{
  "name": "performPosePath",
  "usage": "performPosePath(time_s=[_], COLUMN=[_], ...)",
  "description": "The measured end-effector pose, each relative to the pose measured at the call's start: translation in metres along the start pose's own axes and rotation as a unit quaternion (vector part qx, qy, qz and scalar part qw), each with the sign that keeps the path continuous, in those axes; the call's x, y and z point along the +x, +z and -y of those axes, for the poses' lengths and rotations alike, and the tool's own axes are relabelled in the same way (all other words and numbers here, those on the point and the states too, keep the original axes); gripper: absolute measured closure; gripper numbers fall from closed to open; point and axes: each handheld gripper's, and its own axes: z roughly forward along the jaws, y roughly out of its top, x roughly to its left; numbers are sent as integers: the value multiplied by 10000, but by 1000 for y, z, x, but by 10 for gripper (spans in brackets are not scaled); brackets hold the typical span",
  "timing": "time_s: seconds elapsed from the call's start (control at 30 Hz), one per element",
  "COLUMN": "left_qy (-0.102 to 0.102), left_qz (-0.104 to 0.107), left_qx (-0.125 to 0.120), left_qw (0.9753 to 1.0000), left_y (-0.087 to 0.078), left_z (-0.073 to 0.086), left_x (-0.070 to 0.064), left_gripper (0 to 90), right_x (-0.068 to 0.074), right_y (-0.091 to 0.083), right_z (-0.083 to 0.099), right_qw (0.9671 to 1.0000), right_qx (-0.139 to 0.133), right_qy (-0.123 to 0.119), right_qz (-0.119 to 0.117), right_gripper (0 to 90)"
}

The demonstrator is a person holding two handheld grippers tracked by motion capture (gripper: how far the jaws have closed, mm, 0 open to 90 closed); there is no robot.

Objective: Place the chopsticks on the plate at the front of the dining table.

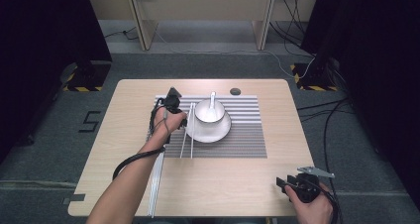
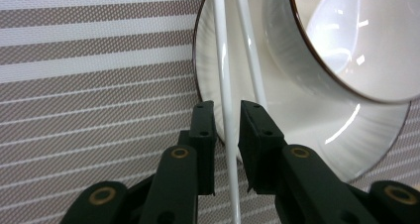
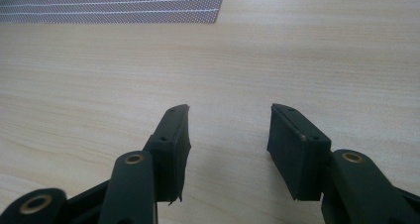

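Two white chopsticks (image 1: 187, 135) lie side by side on a striped placemat (image 1: 242, 140), just left of a white plate (image 1: 218, 136). On the plate stands a white bowl (image 1: 208, 114) with a white spoon (image 1: 213, 98) in it. A hand holds my left gripper (image 1: 182, 121) over the chopsticks. In the left gripper view its jaws (image 2: 227, 130) straddle the left chopstick (image 2: 223, 60) with a narrow gap on each side. The other chopstick (image 2: 247, 50) rests against the plate (image 2: 317, 125). My right gripper (image 1: 283, 183) (image 3: 228, 130) stands open over bare wood near the table's front right.
A bundle of thin pale rods (image 1: 156, 184) lies along the placemat's left edge and runs down to the table's front edge. A small dark round disc (image 1: 235, 91) sits at the table's far side. Bare wood (image 1: 223, 184) spreads across the front.
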Motion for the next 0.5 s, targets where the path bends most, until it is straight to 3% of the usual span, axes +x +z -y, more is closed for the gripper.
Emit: performPosePath(time_s=[0.2,0.5], left_qy=[189,394], left_qz=[-11,87], left_qx=[19,6], left_qw=[9998,9992], left_y=[-15,-21], left_z=[17,39], left_x=[8,8], left_gripper=[745,726], right_x=[-1,3], right_y=[-1,-1], right_z=[0,0], right_qw=[10000,10000], right_qx=[-23,-10], right_qy=[-6,15], right_qz=[16,27], right_gripper=[508,509])
